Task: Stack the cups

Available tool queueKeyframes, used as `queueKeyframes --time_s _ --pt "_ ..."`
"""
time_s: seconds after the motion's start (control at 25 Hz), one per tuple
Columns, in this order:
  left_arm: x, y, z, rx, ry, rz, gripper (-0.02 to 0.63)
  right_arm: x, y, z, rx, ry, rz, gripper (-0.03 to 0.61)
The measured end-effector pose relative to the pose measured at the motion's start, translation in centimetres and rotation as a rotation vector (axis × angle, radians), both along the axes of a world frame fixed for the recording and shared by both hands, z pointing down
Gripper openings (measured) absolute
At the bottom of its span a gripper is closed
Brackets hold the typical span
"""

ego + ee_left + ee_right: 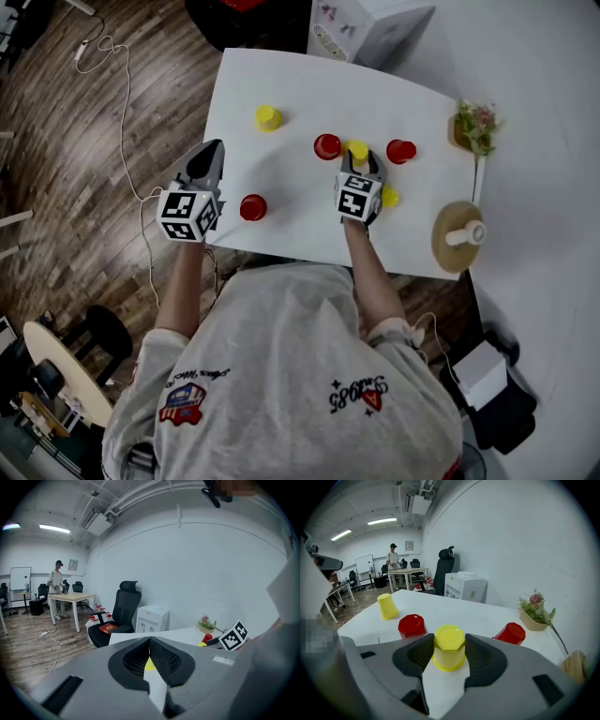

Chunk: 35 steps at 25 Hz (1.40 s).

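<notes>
Well, the right gripper (449, 640) has its jaws pressed on either side of an upside-down yellow cup (449, 654) — the cup stands on the white table (487, 613), with a red cup (411, 626) just beyond it. The left gripper (150, 640) hangs at the table's left edge — jaws closed together, nothing between them.

even soft light from ceiling tubes (55, 528); faint shadows; gripper views fisheye-warped, dark vignetted corners; head view dimmer.

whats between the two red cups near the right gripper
An upside-down yellow cup, held in the right gripper; the right gripper view shows it best.
</notes>
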State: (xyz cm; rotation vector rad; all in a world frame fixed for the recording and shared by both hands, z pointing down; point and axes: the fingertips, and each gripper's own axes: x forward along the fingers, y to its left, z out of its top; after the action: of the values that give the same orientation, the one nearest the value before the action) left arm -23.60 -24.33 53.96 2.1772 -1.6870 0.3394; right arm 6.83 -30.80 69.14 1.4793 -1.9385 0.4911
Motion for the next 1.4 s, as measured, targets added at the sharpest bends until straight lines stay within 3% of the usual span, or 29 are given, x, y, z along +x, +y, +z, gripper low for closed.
queueKeyframes --time_s 0.4,0.68,0.84,1.04,1.2,1.4 --pt "0.1 0.3 -0.3 0.006 0.007 0.009 0.006 -1.1 1.0 -0.4 -0.031 -0.077 0.003 0.231" --pt "1.1 0.1 -1.1 0.03 0.009 0.031 0.006 -0.4 2.4 -3.2 0.049 -0.139 0.014 0.244" --pt "2.0 0.1 -1.7 0.044 0.007 0.05 0.006 1.4 2.8 -5.2 0.091 -0.152 0.036 0.239" --pt "3.1 0.4 -1.9 0.049 0.001 0.067 0.006 6.6 1.2 -7.4 0.173 -0.103 0.075 0.246" --pt "3.2 0.3 -1.7 0.042 -0.004 0.065 0.006 9.7 -0.1 -7.3 0.121 -0.021 0.063 0.274" --pt "2.3 0.5 -1.1 0.016 -0.02 0.036 0.006 11.3 -1.8 -4.0 -0.044 0.07 -0.025 0.319"
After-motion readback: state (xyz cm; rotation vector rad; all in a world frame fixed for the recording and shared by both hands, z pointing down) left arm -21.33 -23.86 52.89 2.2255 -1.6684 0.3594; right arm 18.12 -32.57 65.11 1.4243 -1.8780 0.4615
